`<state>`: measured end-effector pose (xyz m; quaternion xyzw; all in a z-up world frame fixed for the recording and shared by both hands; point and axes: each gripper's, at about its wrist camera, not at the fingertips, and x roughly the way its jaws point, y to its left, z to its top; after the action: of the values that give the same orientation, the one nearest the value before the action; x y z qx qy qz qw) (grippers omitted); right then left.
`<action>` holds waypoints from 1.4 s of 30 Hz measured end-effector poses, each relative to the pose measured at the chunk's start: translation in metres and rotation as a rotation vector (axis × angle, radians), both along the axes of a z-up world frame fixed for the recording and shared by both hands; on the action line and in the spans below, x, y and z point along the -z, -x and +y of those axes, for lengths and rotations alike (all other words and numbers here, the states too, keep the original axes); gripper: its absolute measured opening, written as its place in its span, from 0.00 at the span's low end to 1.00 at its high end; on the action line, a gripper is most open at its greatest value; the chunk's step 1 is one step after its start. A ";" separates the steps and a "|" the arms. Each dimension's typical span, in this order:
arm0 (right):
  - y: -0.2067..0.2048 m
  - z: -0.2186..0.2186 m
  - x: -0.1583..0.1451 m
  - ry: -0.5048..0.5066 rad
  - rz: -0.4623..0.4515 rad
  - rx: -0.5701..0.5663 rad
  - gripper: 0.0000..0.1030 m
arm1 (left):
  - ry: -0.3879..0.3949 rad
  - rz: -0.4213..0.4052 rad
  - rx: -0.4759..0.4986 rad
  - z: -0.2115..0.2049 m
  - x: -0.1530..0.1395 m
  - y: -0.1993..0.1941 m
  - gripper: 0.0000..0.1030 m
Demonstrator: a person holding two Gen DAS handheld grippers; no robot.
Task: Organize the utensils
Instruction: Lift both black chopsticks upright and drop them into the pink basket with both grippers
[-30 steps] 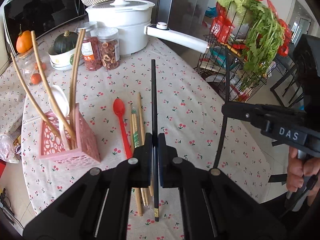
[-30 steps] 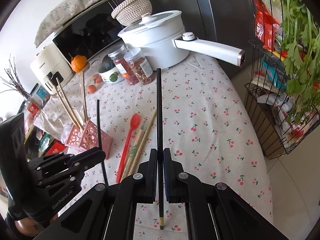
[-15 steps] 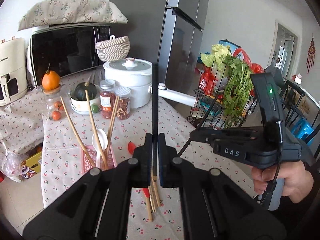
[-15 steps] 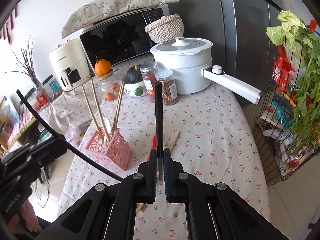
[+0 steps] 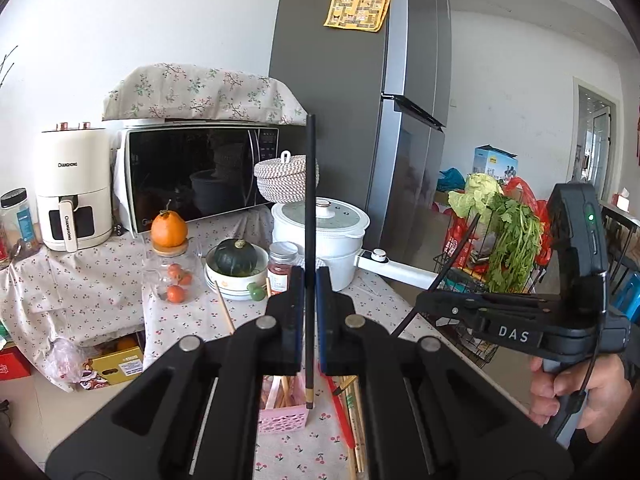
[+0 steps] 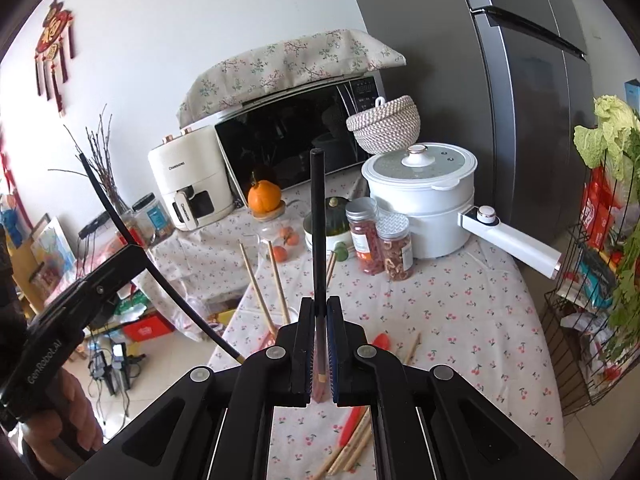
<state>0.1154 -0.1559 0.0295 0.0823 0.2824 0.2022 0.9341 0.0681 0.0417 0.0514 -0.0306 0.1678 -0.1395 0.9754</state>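
Left wrist view: the left claw (image 5: 310, 300) is clenching a black chopstick (image 5: 310, 200) upright above the pink holder (image 5: 282, 414) on the surface (image 5: 296, 448). The right claw (image 6: 319, 332) is gripping another black chopstick (image 6: 318, 220), with a red spoon (image 6: 352, 420) and wooden chopsticks (image 6: 356, 444) lying beneath.

White walls (image 5: 140, 20), grey fridge (image 5: 340, 120), bright daylight, prob. doorway (image 5: 596, 136) at right.
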 end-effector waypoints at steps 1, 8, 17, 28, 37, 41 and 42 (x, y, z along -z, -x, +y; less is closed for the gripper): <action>0.000 0.002 -0.002 -0.010 -0.010 -0.002 0.06 | -0.004 0.000 -0.011 0.002 0.001 -0.002 0.06; -0.007 0.010 -0.009 -0.067 -0.039 -0.020 0.06 | -0.011 0.006 -0.051 0.013 0.010 -0.014 0.06; -0.019 0.025 -0.002 -0.100 -0.056 -0.047 0.06 | -0.021 0.059 -0.077 0.017 0.035 -0.043 0.06; -0.041 0.038 0.015 -0.102 -0.011 -0.065 0.06 | -0.018 0.200 -0.077 0.022 0.055 -0.069 0.06; -0.063 0.047 0.042 -0.098 0.075 -0.067 0.08 | 0.037 0.235 -0.070 0.028 0.062 -0.077 0.32; -0.063 0.038 0.039 -0.129 0.061 -0.064 0.11 | 0.062 0.220 -0.092 0.032 0.056 -0.075 0.51; -0.061 0.036 0.036 -0.137 0.053 -0.062 0.13 | 0.069 0.224 -0.096 0.033 0.055 -0.074 0.57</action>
<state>0.1769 -0.1198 -0.0061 0.1428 0.2950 0.2478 0.9117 0.1421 0.0750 -0.0039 -0.0874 0.2691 -0.0942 0.9545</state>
